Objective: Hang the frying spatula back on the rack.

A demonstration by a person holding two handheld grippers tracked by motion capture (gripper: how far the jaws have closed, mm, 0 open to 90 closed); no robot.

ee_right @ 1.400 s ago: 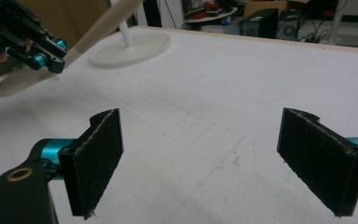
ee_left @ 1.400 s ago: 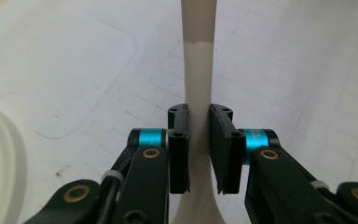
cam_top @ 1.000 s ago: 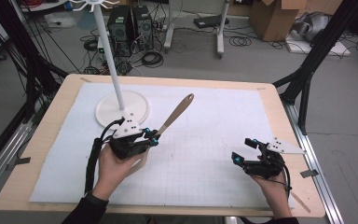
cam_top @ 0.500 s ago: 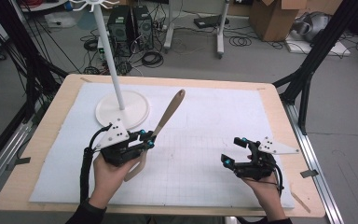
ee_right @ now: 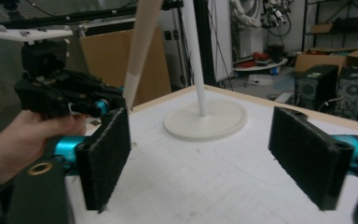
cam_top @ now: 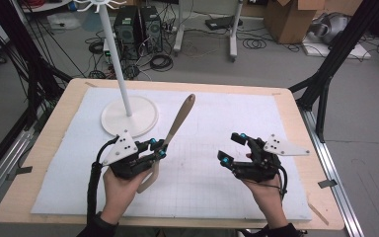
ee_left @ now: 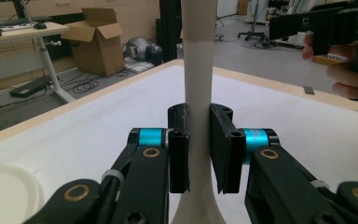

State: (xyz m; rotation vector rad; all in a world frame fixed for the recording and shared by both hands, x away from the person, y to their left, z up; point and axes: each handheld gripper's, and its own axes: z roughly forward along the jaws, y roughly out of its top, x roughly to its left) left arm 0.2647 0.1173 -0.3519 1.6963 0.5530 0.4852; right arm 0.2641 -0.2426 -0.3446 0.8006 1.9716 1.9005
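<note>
Spatula [cam_top: 177,121] clamped in L claw [cam_top: 157,149], handle angled up.

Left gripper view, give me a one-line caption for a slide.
Left gripper shut on the handle of a beige spatula above the white mat.

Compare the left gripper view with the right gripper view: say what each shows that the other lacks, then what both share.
Left gripper view alone: the left gripper shut on the beige spatula, pads pressed to both sides of its handle, and an open cardboard box on the floor behind.

Right gripper view alone: the right gripper with jaws wide apart and nothing between them, the white stand with its round base and pole, and computer towers.

Both: the white mat, the table's wooden edge, the spatula.
</note>
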